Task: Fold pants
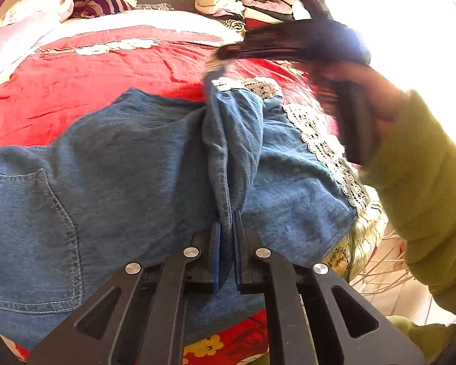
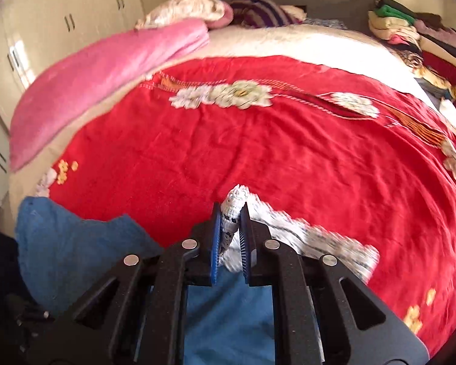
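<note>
Denim pants (image 1: 136, 167) pinched by both grippers' jaws over red bedspread (image 2: 258, 152)

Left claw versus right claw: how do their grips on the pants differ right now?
The left claw pinches a plain denim fold of the pants; the right claw pinches the white lace trim. In the left wrist view the right claw looks lifted and blurred, while the left sits low on the cloth. Both are shut on fabric over the red bedspread.

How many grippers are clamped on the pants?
2: the left gripper pinches a denim fold of the pants; the right gripper pinches their white lace hem.
</note>
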